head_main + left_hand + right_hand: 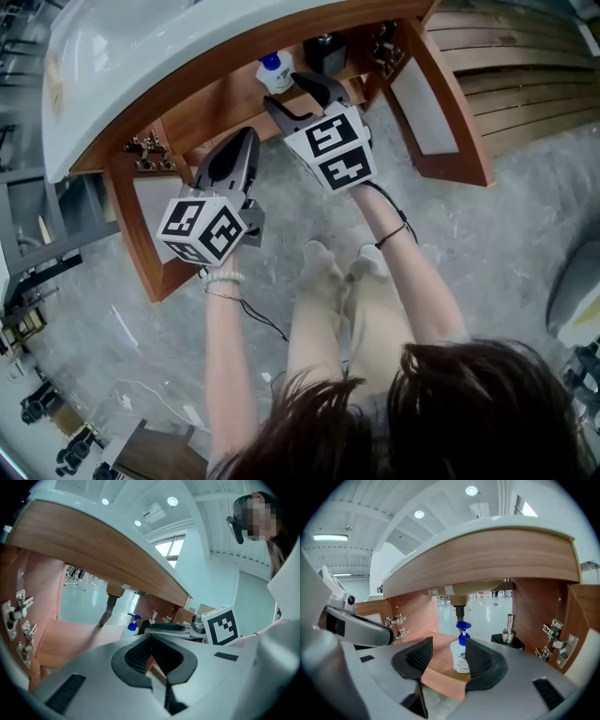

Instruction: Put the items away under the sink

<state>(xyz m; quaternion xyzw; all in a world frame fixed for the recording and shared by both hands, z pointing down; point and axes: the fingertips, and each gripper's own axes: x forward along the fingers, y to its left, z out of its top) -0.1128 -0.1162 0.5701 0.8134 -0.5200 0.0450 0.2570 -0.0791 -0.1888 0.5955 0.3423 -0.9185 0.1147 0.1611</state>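
Observation:
A white pump bottle (pixel 274 71) with a blue top stands upright on the wooden shelf (pixel 234 98) under the sink. It shows in the right gripper view (pixel 461 656) and the left gripper view (pixel 132 624) too. My right gripper (pixel 291 94) is open just in front of the bottle, its jaws (pixel 449 660) framing it without touching. A black item with a metal top (pixel 508 637) sits on the shelf to the bottle's right. My left gripper (pixel 239 141) hovers lower left at the cabinet mouth, its jaws (pixel 152 660) together and empty.
The white sink basin (pixel 112 56) overhangs the cabinet. A drain pipe (pixel 460 605) drops behind the bottle. Both cabinet doors stand open, left (pixel 141 216) and right (pixel 441 112), with hinges (pixel 555 641) on the side walls. The person's knees (pixel 342 267) rest on grey floor.

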